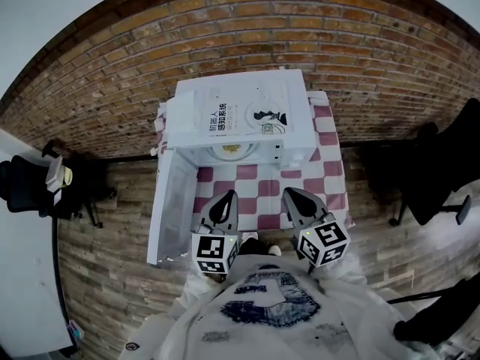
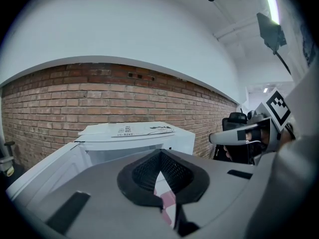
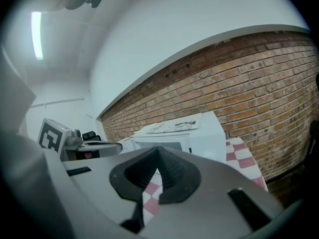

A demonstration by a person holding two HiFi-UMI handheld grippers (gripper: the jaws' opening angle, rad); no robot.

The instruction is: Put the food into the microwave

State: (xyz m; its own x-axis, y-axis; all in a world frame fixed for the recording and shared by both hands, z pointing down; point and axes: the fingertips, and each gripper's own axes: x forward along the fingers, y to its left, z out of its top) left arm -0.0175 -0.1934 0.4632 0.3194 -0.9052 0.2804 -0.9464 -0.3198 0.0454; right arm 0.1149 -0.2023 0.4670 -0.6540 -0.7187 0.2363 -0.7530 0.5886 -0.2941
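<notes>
A white microwave (image 1: 240, 118) stands on a table with a red-and-white checked cloth (image 1: 331, 177). Its door (image 1: 171, 201) hangs open to the left. Inside, a plate of food (image 1: 231, 151) rests on the microwave floor. My left gripper (image 1: 227, 196) and right gripper (image 1: 292, 194) hover side by side over the cloth, in front of the opening and apart from it. Both are shut and hold nothing. In the left gripper view the shut left gripper (image 2: 159, 157) points at the microwave (image 2: 137, 133). The right gripper (image 3: 158, 152) in its own view faces the microwave (image 3: 182, 133) too.
A brick wall (image 1: 300, 43) runs behind the table. Black chairs stand at the left (image 1: 45, 186) and right (image 1: 442, 171) on the wood floor. A white desk edge (image 1: 22, 291) fills the lower left. The open door takes the room left of the table.
</notes>
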